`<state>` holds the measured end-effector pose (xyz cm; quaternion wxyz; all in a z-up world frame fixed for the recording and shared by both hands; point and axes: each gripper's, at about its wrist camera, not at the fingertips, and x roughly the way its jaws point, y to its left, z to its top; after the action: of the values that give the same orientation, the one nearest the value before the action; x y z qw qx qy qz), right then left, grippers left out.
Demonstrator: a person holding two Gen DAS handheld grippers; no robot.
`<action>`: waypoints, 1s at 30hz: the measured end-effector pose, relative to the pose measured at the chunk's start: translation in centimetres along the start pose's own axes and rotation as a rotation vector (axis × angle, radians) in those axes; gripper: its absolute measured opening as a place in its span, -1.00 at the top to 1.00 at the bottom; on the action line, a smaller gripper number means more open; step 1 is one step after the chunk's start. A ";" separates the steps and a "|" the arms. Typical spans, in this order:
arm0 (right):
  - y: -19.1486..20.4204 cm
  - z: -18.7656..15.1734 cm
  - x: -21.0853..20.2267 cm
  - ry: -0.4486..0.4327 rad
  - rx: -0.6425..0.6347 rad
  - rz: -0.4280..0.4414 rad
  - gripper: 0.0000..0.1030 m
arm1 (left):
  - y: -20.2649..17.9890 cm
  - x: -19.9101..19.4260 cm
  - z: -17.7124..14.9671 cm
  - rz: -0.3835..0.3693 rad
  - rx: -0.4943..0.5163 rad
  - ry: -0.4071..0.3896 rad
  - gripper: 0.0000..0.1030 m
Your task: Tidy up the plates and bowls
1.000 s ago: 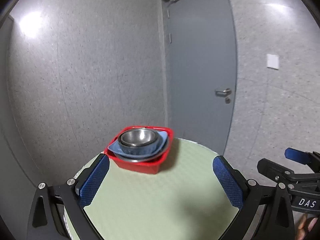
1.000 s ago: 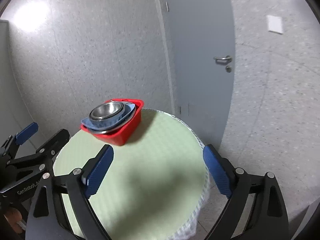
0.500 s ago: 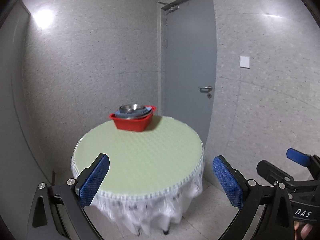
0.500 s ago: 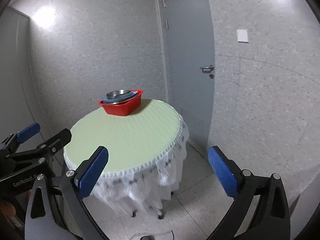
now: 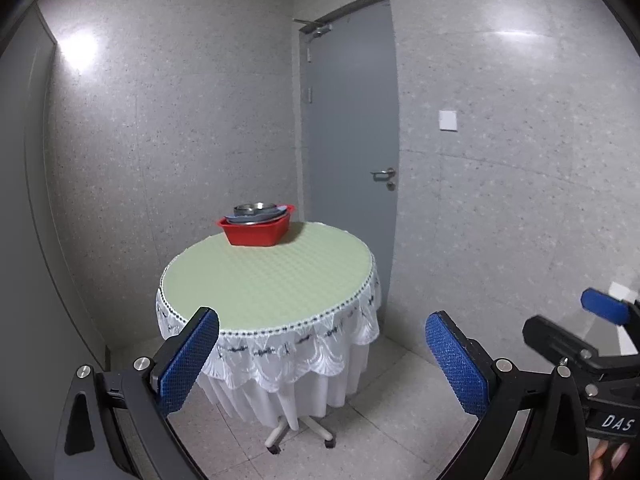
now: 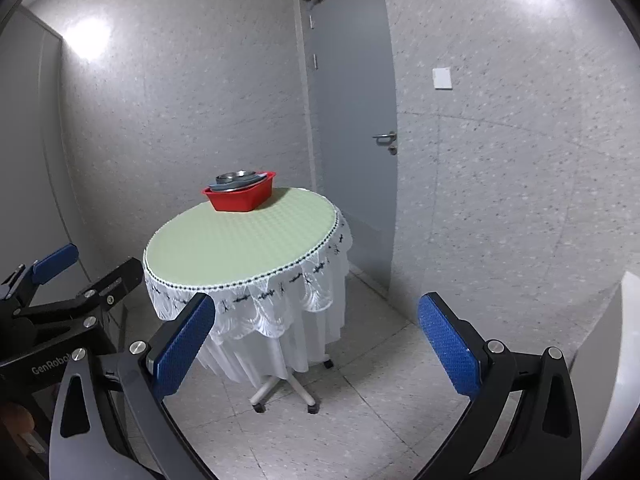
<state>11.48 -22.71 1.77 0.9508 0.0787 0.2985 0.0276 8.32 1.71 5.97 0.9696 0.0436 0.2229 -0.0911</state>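
Both grippers (image 5: 322, 360) (image 6: 316, 350) wide, red bowl stack (image 5: 256, 226) far off

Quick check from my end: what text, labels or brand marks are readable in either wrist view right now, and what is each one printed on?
"DAS": white letters on the black body of the right tool, at the right edge of the left wrist view; anything after the S is cut off.
"GenRobo": white letters on the black body of the left tool, seen in the right wrist view; the rest is hidden.
No print shows on the door, wall plate, red tub or tablecloth.
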 end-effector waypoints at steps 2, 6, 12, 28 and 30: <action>0.7 -0.8 -1.4 -0.016 0.000 -0.012 -1.00 | 0.5 -1.2 -0.4 0.001 0.011 -0.005 -0.99; 2.7 -2.1 -3.5 -0.031 -0.010 -0.026 -1.00 | 1.9 -3.9 -1.8 0.003 0.019 -0.019 -0.99; 5.1 -4.2 -6.0 -0.043 -0.019 -0.037 -1.00 | 4.0 -7.1 -4.2 0.006 0.029 -0.020 -0.99; 4.3 -5.5 -6.2 -0.074 -0.071 0.022 -1.00 | 4.7 -7.7 -5.8 0.084 -0.025 -0.048 -0.99; 4.1 -5.6 -6.1 -0.077 -0.080 0.031 -1.00 | 4.6 -7.4 -6.2 0.089 -0.035 -0.048 -0.99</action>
<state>3.25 -18.51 1.31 0.9634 0.0463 0.2592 0.0511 0.03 8.20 3.92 0.9784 0.0345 0.1988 -0.0450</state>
